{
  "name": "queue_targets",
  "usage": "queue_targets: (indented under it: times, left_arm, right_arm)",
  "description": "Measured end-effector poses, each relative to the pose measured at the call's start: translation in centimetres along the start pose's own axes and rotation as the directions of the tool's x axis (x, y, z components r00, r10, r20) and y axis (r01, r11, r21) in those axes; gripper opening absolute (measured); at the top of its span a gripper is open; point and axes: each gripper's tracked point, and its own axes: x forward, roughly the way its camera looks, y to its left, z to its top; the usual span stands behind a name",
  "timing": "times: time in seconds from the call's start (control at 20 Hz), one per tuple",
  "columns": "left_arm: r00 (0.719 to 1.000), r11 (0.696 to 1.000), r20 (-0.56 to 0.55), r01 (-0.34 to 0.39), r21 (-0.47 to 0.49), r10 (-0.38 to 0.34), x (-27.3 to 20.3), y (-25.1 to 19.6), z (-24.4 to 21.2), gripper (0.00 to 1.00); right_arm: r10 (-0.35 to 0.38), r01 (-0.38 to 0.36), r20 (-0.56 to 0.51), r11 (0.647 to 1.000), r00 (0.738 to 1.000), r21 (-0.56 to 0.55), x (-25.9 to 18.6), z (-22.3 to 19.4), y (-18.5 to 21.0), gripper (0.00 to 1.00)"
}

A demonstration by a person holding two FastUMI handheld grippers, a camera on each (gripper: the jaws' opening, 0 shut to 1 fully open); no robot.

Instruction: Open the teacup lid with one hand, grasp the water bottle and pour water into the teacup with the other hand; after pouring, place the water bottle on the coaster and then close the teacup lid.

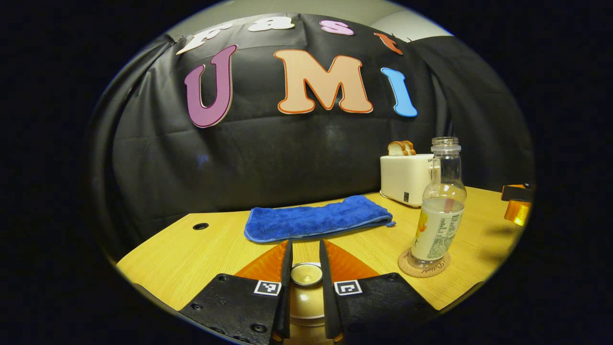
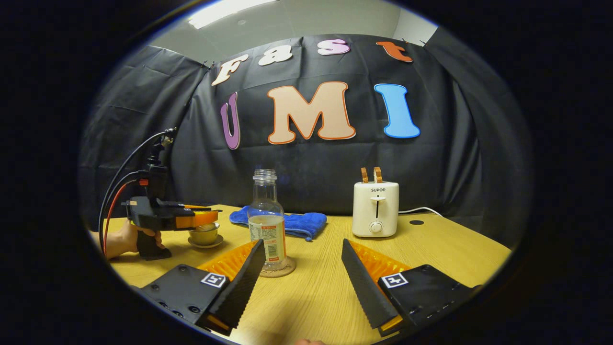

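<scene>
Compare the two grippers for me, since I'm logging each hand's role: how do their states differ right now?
The left gripper has its fingers drawn close around the teacup lid's knob; the right gripper has its fingers spread wide with nothing between them. The left one sits over the teacup, while the right one faces the water bottle standing on its coaster. Both hover above the wooden table.

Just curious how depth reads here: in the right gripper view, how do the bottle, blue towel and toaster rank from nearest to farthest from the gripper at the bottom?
1. Bottle: nearest, on its coaster just beyond the left jaw of the right gripper.
2. Toaster: farther back, right of centre.
3. Towel: behind the bottle by the wall; close to the toaster's depth, so these two are hard to call.
</scene>
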Motion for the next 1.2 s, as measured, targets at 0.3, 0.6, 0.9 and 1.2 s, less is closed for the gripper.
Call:
queue_targets:
  times: [0.3,0.6,0.9,1.2]
  left_arm:
    - [1.000,1.000,-0.014,0.000,0.018,0.000,0.33,-0.11,-0.24,0.25]
    - [0.999,1.000,-0.036,-0.005,0.030,0.006,0.34,-0.09,-0.58,0.25]
    - [1.000,1.000,-0.025,-0.019,0.020,0.019,0.12,0.31,-0.40,0.27]
    - [1.000,1.000,-0.021,-0.011,0.014,0.011,0.40,0.24,-0.72,0.85]
  right_arm:
    - [0.000,0.000,0.000,1.000,1.000,0.000,0.02,-0.02,-0.03,0.97]
    - [-0.001,0.001,0.000,1.000,1.000,0.000,-0.04,0.03,-0.05,0.97]
    - [0.000,0.000,0.000,1.000,1.000,0.000,-0.28,0.03,0.00,0.97]
    - [-0.004,0.004,0.000,1.000,1.000,0.000,-0.37,-0.01,-0.13,1.00]
